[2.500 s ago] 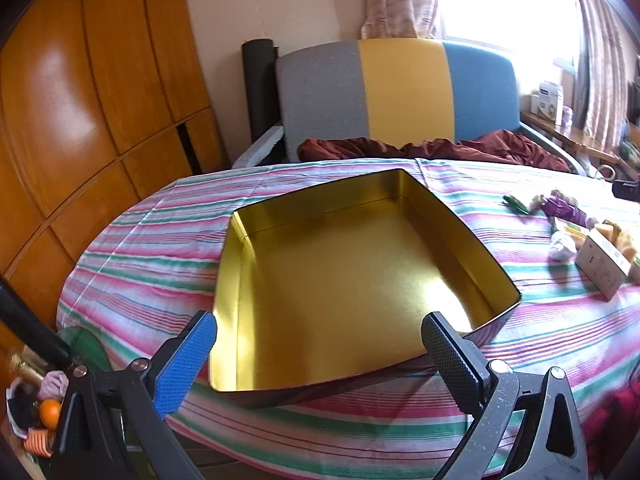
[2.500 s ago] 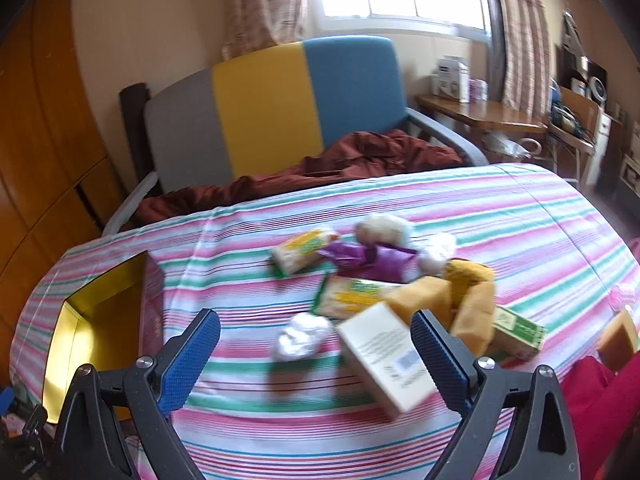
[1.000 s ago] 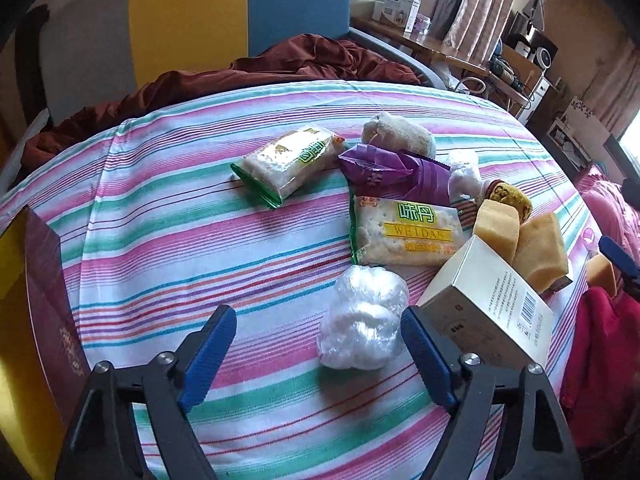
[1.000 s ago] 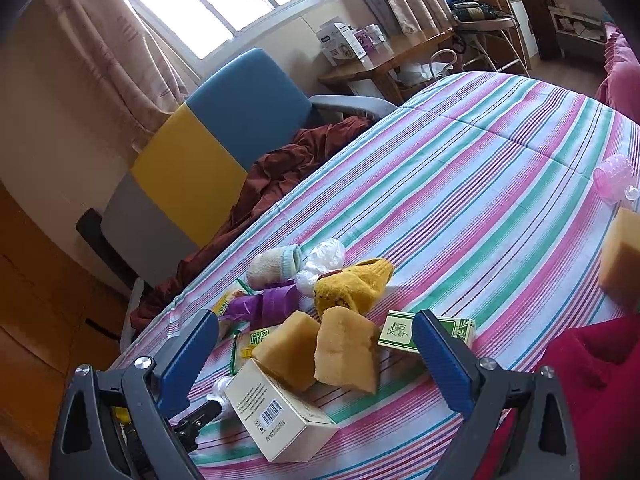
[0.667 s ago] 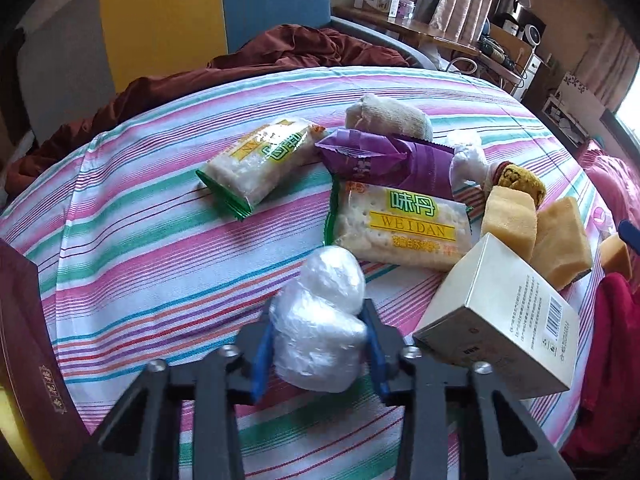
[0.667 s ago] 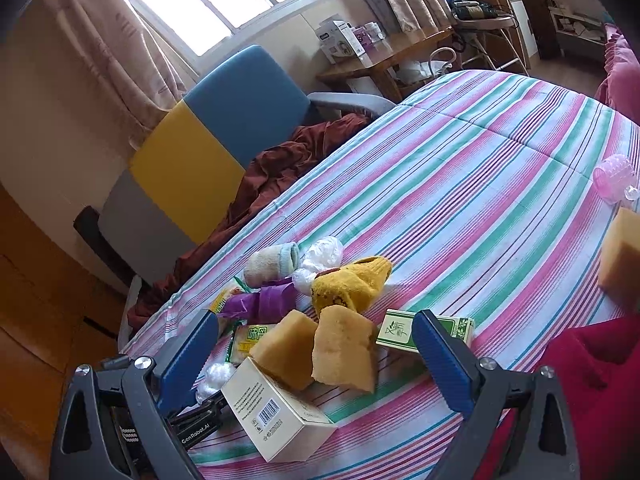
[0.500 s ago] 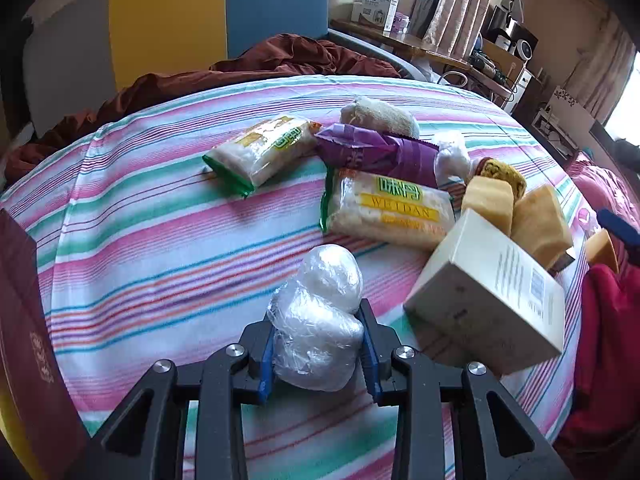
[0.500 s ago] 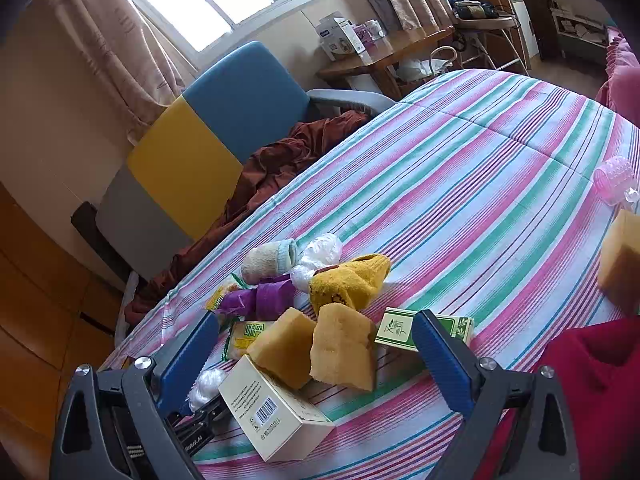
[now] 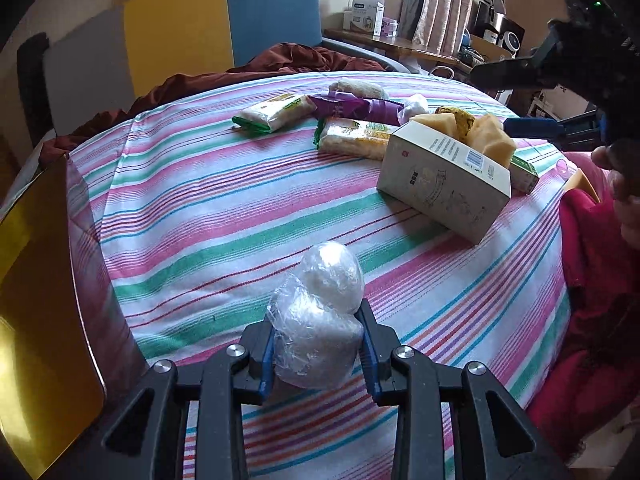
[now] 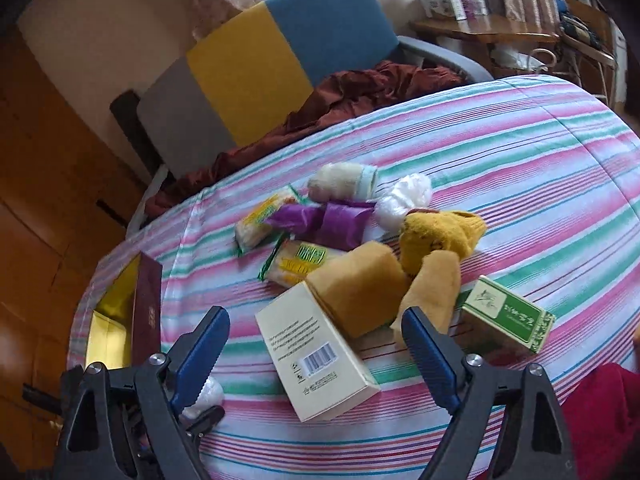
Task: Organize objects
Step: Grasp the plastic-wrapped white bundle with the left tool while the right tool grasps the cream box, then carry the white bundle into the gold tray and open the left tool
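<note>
My left gripper (image 9: 318, 340) is shut on a white plastic-wrapped bundle (image 9: 320, 304), held just above the striped tablecloth beside the gold tin (image 9: 36, 280). In the right wrist view my right gripper (image 10: 314, 320) hovers over the pile, its jaws closing. The cream box (image 10: 320, 352) lies between and below its blue pads (image 10: 200, 344), which are not touching it. Behind the box lie two yellow sponges (image 10: 356, 284), a green box (image 10: 504, 320), a yellow sock (image 10: 440, 232), a purple packet (image 10: 328, 220) and cracker packs (image 10: 300, 260).
The tin's dark red wall (image 10: 148, 304) stands at the table's left. A grey, yellow and blue chair (image 10: 248, 68) with a brown cloth (image 10: 360, 88) sits behind the table. Red clothing (image 9: 592, 280) of the person is at the right edge.
The left gripper closed on the wrapped bundle and carried it away from the pile toward the tin. The right gripper rolled, came in over the cream box, and its jaws narrowed slightly.
</note>
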The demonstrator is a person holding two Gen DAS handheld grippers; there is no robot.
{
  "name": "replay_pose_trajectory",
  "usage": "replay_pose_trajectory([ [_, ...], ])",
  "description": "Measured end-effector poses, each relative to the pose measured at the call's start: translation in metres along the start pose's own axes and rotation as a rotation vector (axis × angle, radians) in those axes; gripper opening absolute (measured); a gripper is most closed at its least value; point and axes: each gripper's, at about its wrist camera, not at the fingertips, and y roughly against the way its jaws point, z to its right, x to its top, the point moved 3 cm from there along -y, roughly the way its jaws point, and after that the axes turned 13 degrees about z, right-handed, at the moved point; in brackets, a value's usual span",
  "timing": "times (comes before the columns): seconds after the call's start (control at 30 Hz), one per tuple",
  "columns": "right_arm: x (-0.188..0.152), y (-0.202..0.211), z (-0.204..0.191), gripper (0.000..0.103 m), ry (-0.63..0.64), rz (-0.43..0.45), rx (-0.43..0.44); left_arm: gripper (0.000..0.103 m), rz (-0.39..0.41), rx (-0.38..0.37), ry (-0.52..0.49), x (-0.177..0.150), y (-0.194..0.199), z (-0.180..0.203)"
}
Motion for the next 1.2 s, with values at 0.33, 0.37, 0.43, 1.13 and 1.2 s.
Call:
replay_pose_trajectory([
  [0.33, -0.028, -0.044, -0.034, 0.087, 0.249, -0.156, -0.095, 0.034, 0.029, -0.029, 0.014, -0.013, 0.035, -0.003],
  [0.37, -0.030, -0.047, -0.035, 0.085, 0.261, -0.168, -0.100, 0.034, 0.036, -0.032, 0.019, -0.011, 0.039, -0.005],
  [0.43, -0.034, -0.053, -0.039, 0.082, 0.284, -0.190, -0.103, 0.034, 0.054, -0.034, 0.036, -0.009, 0.049, -0.009],
  [1.13, -0.065, -0.083, -0.033, 0.071, 0.352, -0.351, -0.160, 0.035, 0.183, 0.211, 0.309, -0.013, 0.145, -0.129],
  [1.2, -0.065, -0.083, -0.033, 0.070, 0.356, -0.349, -0.162, 0.035, 0.176, 0.276, 0.346, -0.017, 0.153, -0.155],
])
